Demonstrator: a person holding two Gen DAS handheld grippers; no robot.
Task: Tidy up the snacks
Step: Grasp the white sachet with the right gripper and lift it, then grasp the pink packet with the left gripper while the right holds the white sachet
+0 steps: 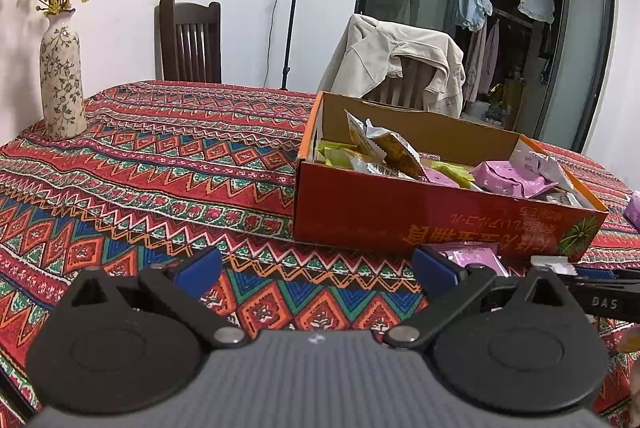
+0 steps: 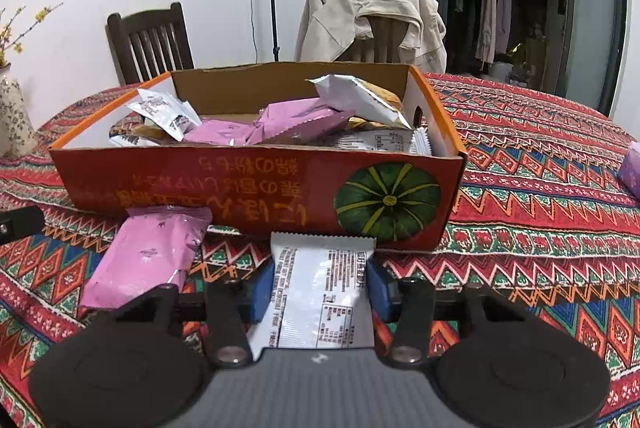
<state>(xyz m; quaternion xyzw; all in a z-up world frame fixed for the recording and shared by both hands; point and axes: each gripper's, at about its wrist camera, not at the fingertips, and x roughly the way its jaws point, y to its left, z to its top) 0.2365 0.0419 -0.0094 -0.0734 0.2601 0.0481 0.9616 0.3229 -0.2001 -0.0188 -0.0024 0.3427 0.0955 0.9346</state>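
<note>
The right tongs (image 2: 320,292) are clamped on a white snack packet (image 2: 320,292) lying on the bench (image 2: 540,188), its far edge just against the front wall of the orange cardboard box (image 2: 256,184). A pink packet (image 2: 144,256) lies to its left, also touching that wall. The box already holds a heap of pink, white and yellow packets. The left tongs (image 1: 316,268) stand wide apart over bare patterned cloth with nothing between them. A flowered vase (image 1: 62,76) stands far left; a chair draped with a beige jacket (image 1: 400,60) sits behind the box.
</note>
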